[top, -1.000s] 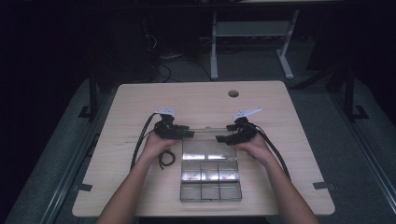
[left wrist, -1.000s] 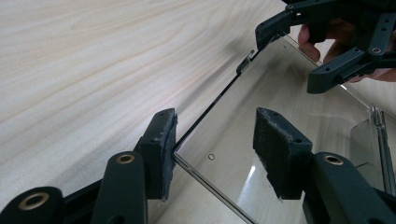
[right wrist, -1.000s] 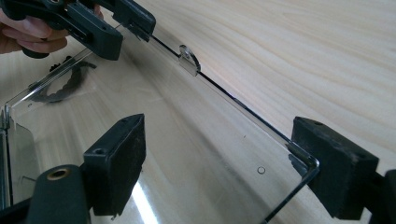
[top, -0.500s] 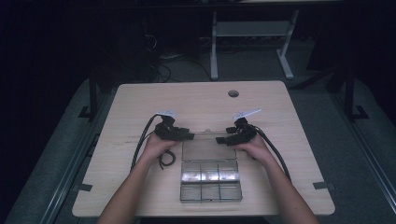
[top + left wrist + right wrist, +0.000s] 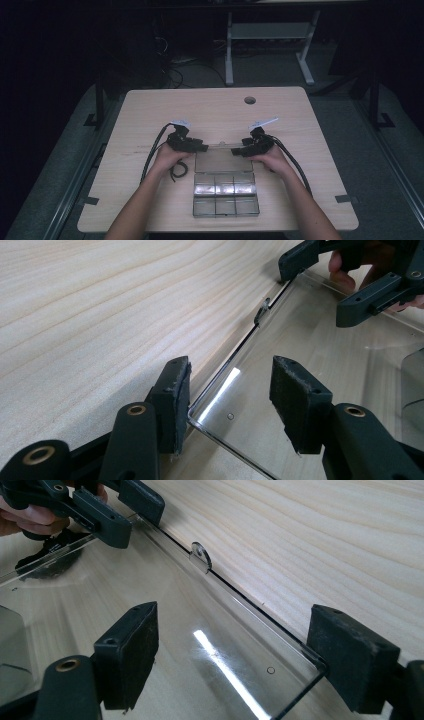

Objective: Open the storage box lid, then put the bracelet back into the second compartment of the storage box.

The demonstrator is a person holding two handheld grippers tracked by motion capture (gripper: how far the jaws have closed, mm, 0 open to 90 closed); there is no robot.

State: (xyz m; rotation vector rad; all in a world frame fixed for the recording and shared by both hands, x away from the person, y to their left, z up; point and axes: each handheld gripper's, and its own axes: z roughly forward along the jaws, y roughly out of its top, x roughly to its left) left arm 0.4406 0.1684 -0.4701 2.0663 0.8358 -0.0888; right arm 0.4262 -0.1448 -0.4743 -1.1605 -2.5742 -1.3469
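lid [image 5: 310, 355]: clear, flat, glossy | left gripper [image 5: 230, 390]: jaws apart, astride corner | right gripper [image 5: 227, 650]: same

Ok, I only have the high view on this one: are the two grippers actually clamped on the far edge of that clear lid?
Observer: No. The left gripper view shows the left gripper open, with one far corner of the lid lying between its pads.
Operator: And the right?
Observer: The right gripper is open too, with the other far corner close by one pad.
Operator: Anything on that edge?
Observer: A small clear tab sticks up about midway along it.
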